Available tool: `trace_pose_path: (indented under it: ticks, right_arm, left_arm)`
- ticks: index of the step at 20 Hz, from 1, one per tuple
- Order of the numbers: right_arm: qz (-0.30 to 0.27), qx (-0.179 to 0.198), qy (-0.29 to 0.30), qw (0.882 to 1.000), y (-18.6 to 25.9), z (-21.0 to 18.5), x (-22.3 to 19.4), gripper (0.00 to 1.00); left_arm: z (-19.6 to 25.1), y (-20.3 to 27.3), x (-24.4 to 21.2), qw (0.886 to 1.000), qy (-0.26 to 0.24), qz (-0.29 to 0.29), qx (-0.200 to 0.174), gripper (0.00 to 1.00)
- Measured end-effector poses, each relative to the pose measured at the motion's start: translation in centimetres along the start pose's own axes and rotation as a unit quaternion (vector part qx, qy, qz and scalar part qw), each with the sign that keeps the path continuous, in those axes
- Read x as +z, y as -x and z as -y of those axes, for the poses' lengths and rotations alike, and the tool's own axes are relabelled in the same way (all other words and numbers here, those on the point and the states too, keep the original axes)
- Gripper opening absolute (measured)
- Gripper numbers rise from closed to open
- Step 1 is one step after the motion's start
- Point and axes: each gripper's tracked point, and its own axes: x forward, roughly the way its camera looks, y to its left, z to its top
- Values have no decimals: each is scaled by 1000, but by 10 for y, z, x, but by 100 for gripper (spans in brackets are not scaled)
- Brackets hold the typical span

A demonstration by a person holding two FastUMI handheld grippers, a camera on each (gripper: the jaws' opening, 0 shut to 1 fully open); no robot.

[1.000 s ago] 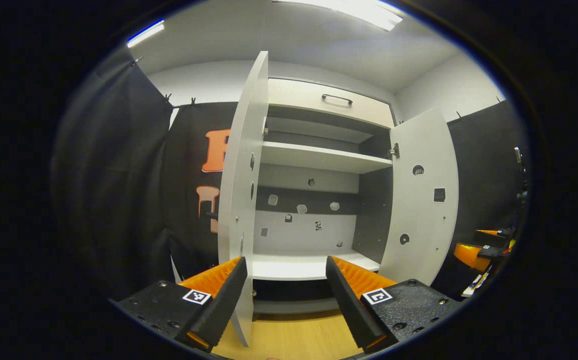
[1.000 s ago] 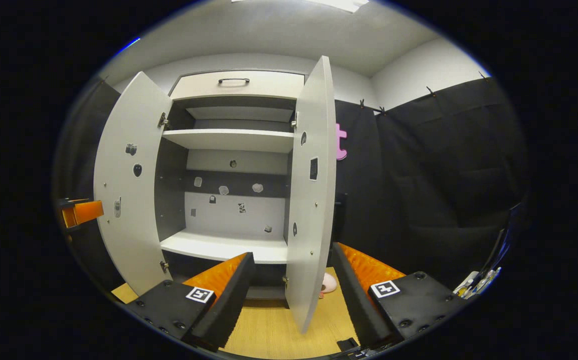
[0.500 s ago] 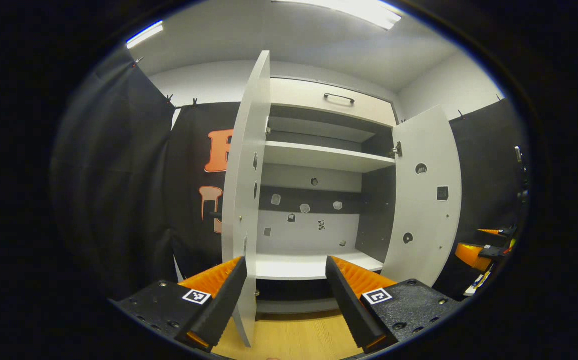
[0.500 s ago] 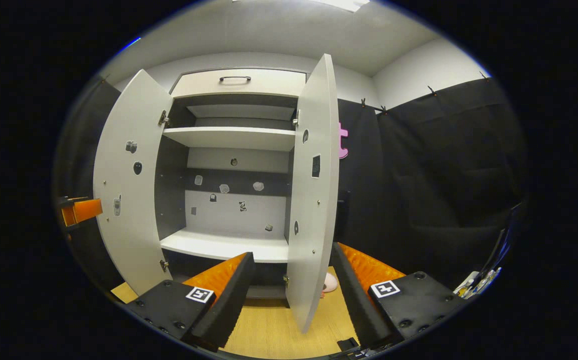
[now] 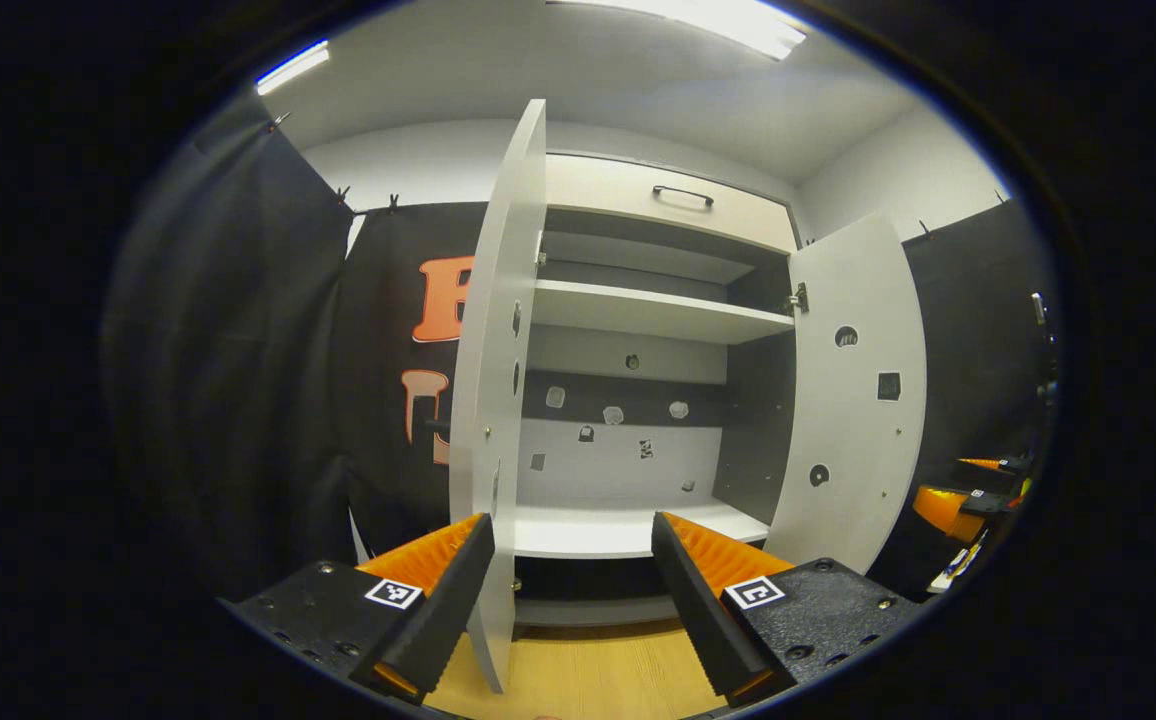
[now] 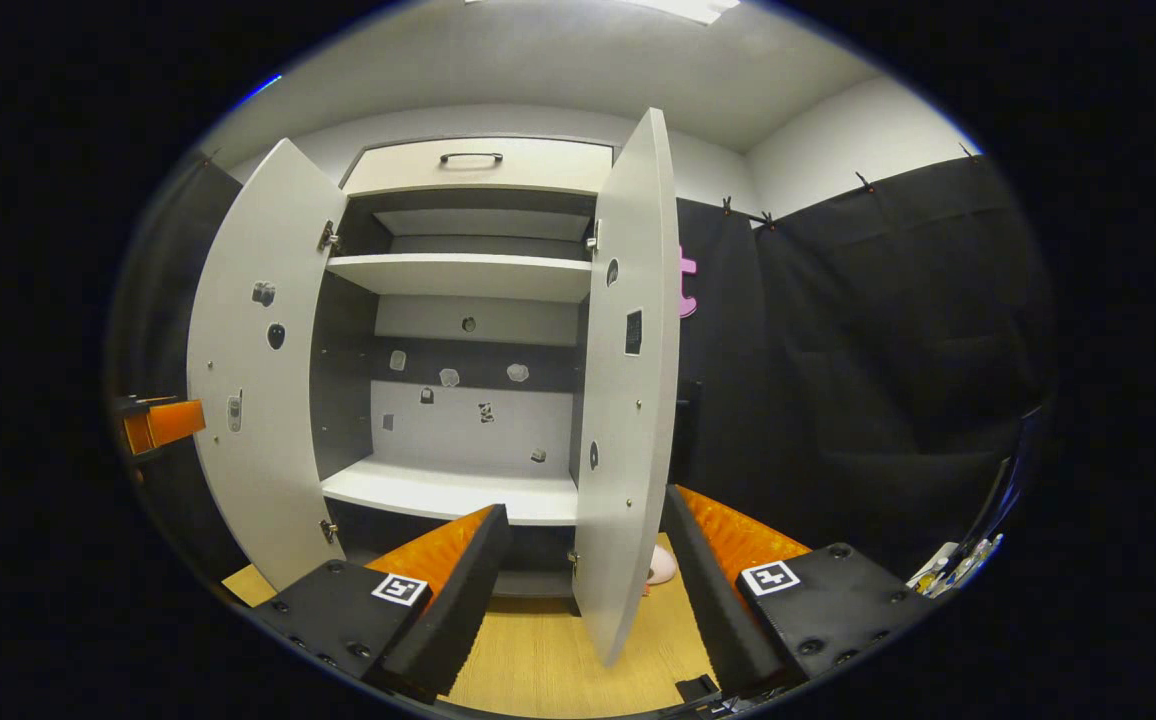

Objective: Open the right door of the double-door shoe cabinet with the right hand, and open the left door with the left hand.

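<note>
Left tongs are spread wide and empty, with the left door's free edge standing between the fingers, touching neither. Right tongs are likewise spread and empty around the right door's edge. Beyond, the cabinet stands open, both doors swung outward, its shelf bare. The doors look like stiff, light panels on hinges; the free vertical edge seems the best place to grip.

Wooden floor under shoe cabinet, small pink object beside.
</note>
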Motion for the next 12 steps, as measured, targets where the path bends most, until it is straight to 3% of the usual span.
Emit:
trace_pose_path:
  ticks: [1, 2, 12]
  right_arm:
    - [0, -1, 0, 1000, 0, 0, 0, 98]
    - [0, -2, 0, 1000, 0, 0, 0, 94]
    - [-4, -1, 1, 1000, 4, 0, -4, 94]
  left_arm:
    - [0, 0, 0, 1000, 0, 1, 0, 95]
    - [-1, 0, 0, 1000, 0, 1, 1, 95]
    - [-1, 4, -6, 1000, 5, -4, 2, 95]
